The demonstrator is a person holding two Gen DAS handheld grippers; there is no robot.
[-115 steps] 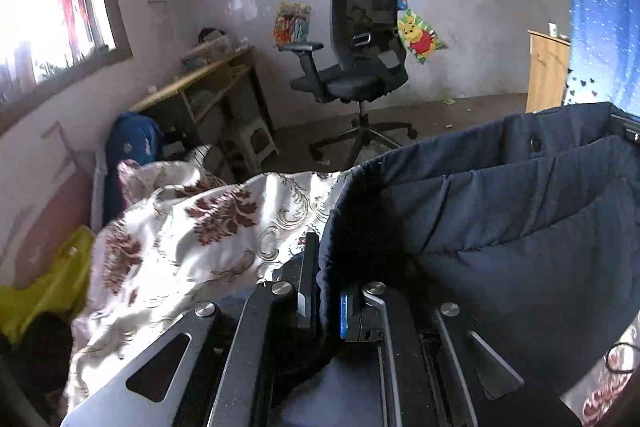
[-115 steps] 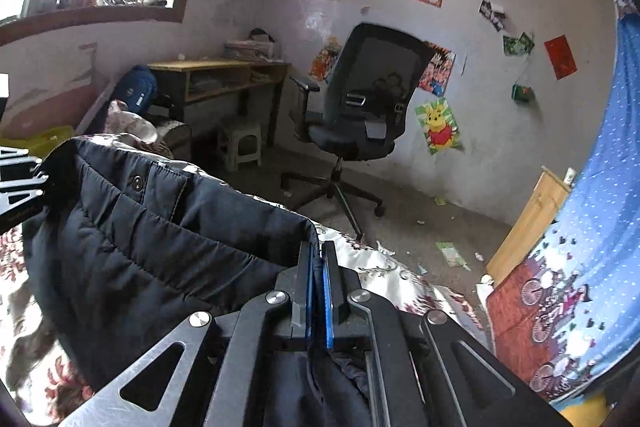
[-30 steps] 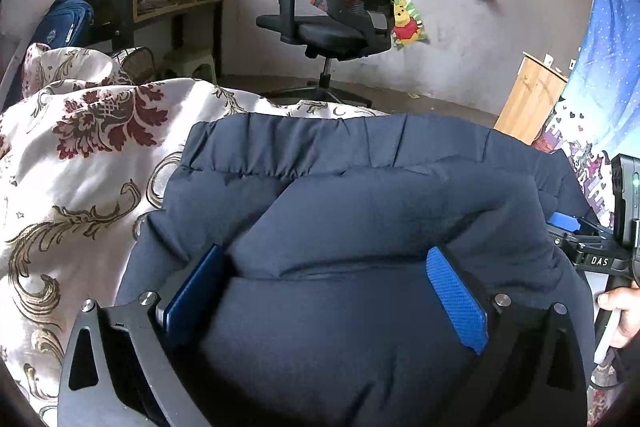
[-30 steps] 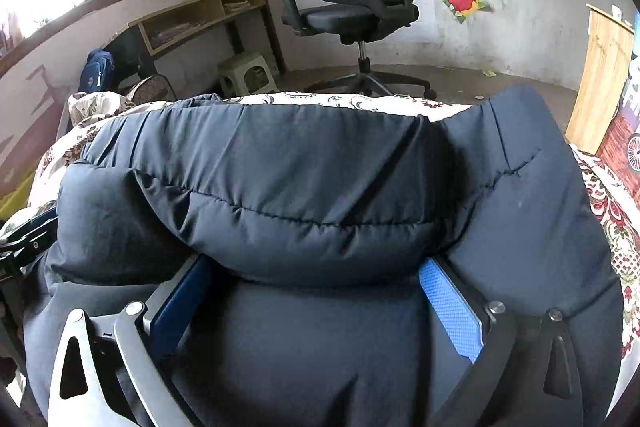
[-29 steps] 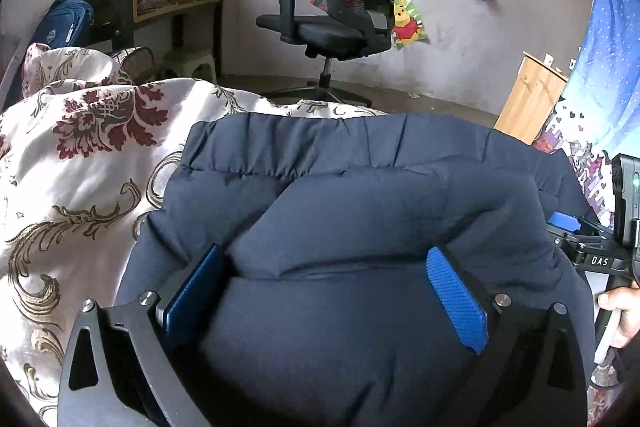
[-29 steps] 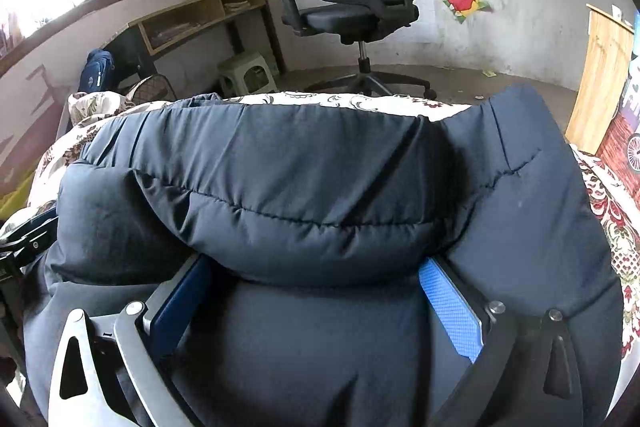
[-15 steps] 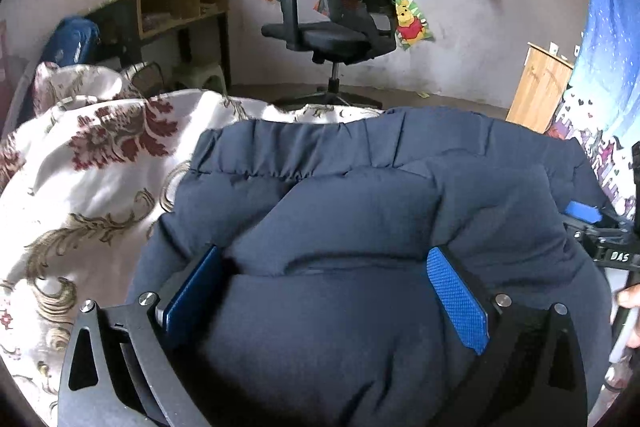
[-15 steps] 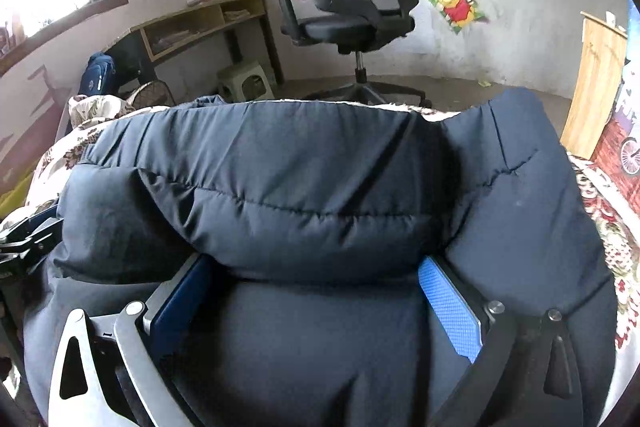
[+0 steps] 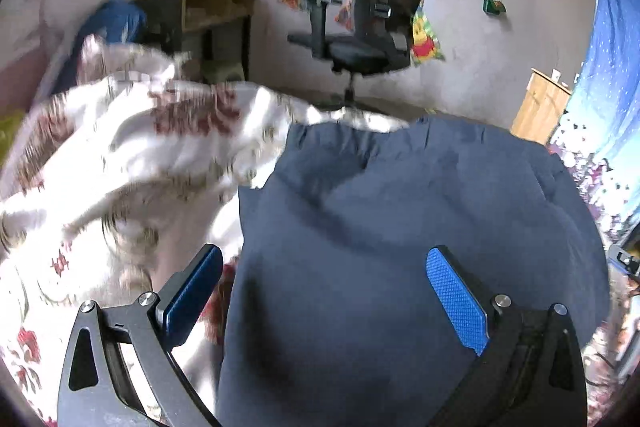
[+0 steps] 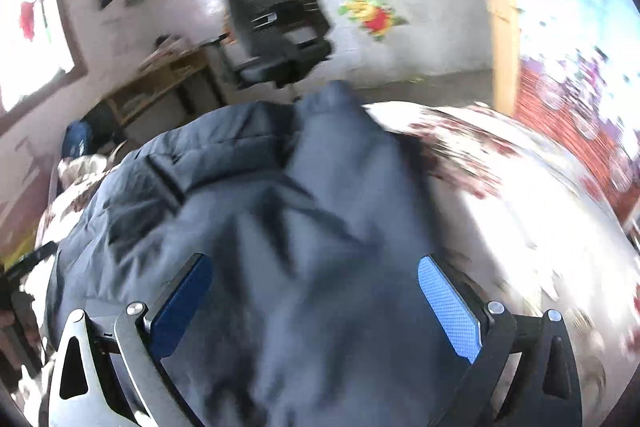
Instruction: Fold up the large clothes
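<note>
Navy puffer jacket (image 9: 400, 247) lies bunched on the floral bedspread (image 9: 120, 155), folded over on itself, so you look to be between folds. Your left tool (image 9: 324, 287) hangs over its left edge with jaws spread wide, gripping nothing; your right tool (image 10: 316, 291) sits above the right half, equally wide and empty. Both tilt forward and down across the fabric. Both views are blurred, so seams are hard to read. Next, you probably need a fresh edge to pinch.

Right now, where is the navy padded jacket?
The navy padded jacket lies on the floral bedspread, between the open fingers of both grippers, below and in front of the black office chair.
</note>
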